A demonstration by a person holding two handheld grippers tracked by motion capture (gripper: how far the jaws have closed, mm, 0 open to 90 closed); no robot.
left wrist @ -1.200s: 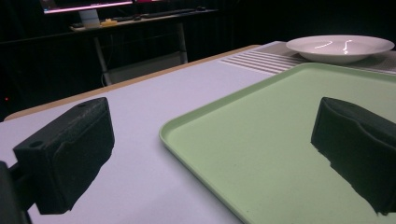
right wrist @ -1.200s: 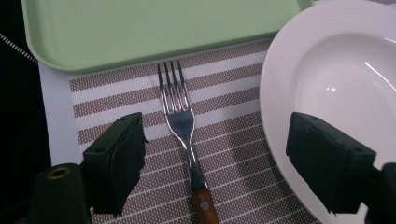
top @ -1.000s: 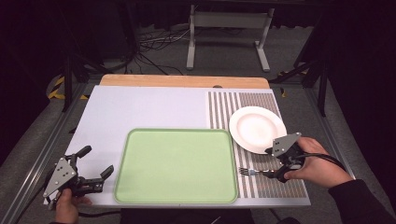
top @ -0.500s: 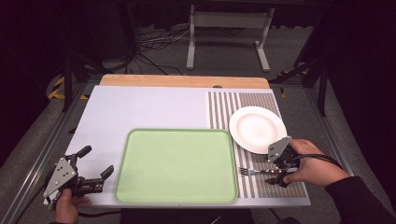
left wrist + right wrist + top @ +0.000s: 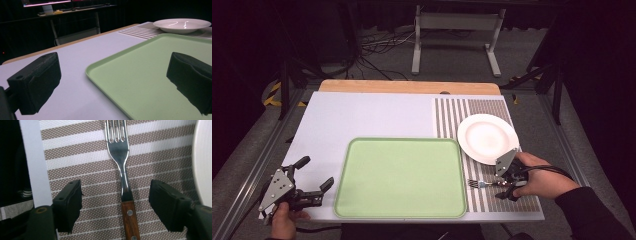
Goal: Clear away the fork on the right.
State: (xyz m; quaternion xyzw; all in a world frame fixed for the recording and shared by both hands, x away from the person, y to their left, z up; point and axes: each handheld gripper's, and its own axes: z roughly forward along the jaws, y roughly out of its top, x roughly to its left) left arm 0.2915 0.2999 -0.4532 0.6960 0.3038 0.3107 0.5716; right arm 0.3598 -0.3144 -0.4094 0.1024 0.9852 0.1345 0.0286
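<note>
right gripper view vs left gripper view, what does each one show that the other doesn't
The right gripper view alone gives the steel fork with a riveted wooden handle, lying flat on the brown-and-white striped woven placemat between the open jaws of the right gripper, with neither pad touching it.

The left gripper view alone gives the pale green rectangular plastic tray, the pale grey table top, and the left gripper, open over the tray's corner.

Both catch the round white plate: whole in the left gripper view, just a rim edge in the right.

Dark room; grey floor (image 5: 382,60), metal stand (image 5: 455,30).
</note>
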